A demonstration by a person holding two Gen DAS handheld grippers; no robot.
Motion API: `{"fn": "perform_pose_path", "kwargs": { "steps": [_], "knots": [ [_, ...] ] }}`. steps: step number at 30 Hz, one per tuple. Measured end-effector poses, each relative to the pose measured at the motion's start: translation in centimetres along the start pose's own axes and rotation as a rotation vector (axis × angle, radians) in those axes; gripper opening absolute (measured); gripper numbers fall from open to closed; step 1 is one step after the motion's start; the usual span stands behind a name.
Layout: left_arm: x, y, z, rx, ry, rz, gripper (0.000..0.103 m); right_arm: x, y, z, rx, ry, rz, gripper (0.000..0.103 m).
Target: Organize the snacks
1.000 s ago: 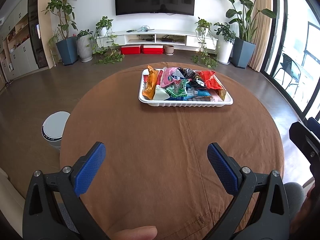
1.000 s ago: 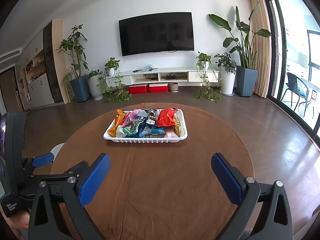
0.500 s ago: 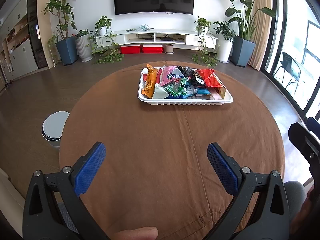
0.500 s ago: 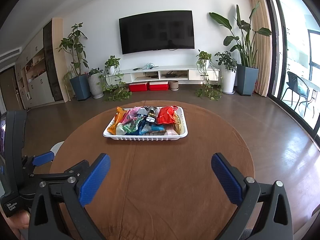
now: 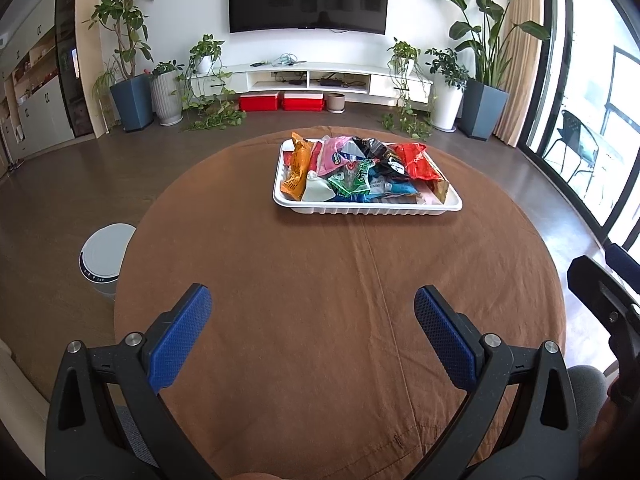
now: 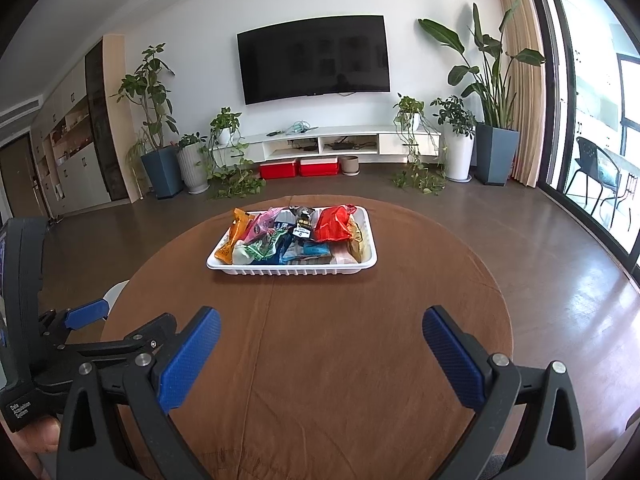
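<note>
I've got both tools spread wide and holding nothing: my left gripper [image 5: 312, 314], with its blue textured pads [image 5: 182, 336], hangs over the near part of the round table under its brown cloth [image 5: 340, 340], and my right gripper [image 6: 320, 340] is just as wide, also above bare cloth. From the right view I can see the left tool beside me, at the table's near-left edge.

Out ahead, on the far half of the table and well apart from both grippers, sits the white ribbed plastic tray [image 5: 368, 210], heaped with crinkly snack packets. The orange packet [image 5: 298, 166] leans up at the tray's left end, the red packet [image 5: 416, 160] lies toward the right, and a green one [image 5: 350, 178] sits in the middle.

My read is that these are light, soft, slippery foil bags, with contents that could crush. I'd pinch a flat sealed edge or a raised corner rather than squeeze the belly. The orange one's upright end looks easiest for the left tool. The tray itself looks thin and may slide or flex if nudged.

Against a second ago, the tray sits a touch lower and larger in the left view, so I'm creeping in, and it's much the same on the right. Both grippers are spread as wide as they were.
</note>
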State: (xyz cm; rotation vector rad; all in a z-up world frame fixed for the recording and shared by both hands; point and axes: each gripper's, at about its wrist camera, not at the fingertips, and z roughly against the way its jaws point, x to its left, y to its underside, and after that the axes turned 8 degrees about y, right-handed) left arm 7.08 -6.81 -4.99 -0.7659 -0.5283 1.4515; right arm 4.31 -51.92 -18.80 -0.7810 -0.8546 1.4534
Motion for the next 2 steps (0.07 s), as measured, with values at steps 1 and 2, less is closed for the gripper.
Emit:
{"fn": "perform_pose_path", "kwargs": {
  "steps": [1,2],
  "knots": [
    [0.03,0.2,-0.18,0.004,0.002,0.002,0.103,-0.18,0.31,0.1,0.005,0.002,-0.003,0.103],
    [0.02,0.26,-0.18,0.007,0.002,0.007,0.103,-0.37,0.38,0.03,0.009,0.002,-0.006,0.103]
  ]
}}
